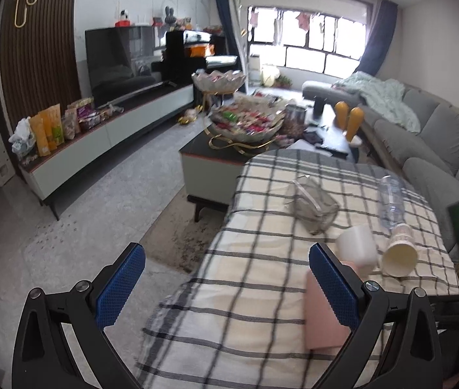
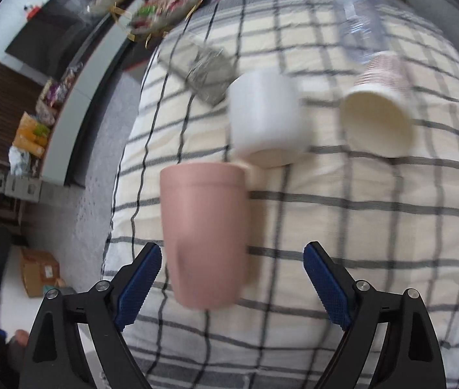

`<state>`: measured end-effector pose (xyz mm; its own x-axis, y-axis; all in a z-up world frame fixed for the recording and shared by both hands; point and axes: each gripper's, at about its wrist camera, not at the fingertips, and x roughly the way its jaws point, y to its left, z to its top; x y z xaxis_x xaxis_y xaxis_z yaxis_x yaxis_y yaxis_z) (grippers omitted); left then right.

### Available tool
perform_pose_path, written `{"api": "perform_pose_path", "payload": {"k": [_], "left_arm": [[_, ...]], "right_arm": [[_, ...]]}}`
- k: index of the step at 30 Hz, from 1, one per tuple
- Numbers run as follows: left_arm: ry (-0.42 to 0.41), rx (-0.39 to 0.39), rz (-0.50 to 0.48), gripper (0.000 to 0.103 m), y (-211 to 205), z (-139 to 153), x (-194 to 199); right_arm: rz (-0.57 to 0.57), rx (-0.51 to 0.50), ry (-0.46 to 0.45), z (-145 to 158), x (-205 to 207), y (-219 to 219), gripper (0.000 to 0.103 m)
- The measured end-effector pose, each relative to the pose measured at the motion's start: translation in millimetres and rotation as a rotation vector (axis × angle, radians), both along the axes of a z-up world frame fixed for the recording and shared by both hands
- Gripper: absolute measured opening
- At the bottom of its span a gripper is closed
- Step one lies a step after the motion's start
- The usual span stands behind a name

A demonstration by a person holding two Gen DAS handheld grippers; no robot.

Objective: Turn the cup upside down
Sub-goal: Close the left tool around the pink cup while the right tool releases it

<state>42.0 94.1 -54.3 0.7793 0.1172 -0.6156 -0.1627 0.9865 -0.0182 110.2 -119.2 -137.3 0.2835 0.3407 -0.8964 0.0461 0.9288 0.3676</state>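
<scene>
Checked cloth bears pink cup, white cup behind.

grey sofa | bright window (daylight) | TV

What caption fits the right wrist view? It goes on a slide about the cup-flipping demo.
Open right tool around a pink cup on the checked cloth, white cup and paper cup beyond.

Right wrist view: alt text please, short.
A pink cup sits on a checked cloth just ahead of the open right tool, which holds nothing. Behind it are a white cup and a paper cup on its side; the image is motion-blurred.
</scene>
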Motion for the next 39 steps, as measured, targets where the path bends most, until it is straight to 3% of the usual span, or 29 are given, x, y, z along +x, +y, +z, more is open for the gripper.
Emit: {"api": "perform_pose_path", "payload": {"k": [9, 18, 23, 27, 36, 39], "left_arm": [[-0.198, 0.019, -0.071, 0.103, -66, -27, -37], [-0.109, 0.024, -0.055, 0.103, -94, -73, -22], [-0.122, 0.085, -0.122, 0.103, -120, -89, -23], [-0.082, 0.107, -0.161, 0.103, -131, -104, -15], [0.033, 0.101, -0.104, 0.097, -127, -133, 11], [0.055, 0.088, -0.110, 0.085, -127, -137, 13]], "right_arm": [[-0.197, -0.106, -0.162, 25, -52, -87, 0.092], [-0.331, -0.164, -0.245, 5, -61, -127, 0.093], [-0.344, -0.247, -0.345, 8, -66, -134, 0.093], [-0.336, -0.297, -0.415, 13, -73, -131, 0.093], [-0.355, -0.264, -0.364, 0, -66, -140, 0.093], [-0.345, -0.264, -0.357, -3, -65, -138, 0.093]]}}
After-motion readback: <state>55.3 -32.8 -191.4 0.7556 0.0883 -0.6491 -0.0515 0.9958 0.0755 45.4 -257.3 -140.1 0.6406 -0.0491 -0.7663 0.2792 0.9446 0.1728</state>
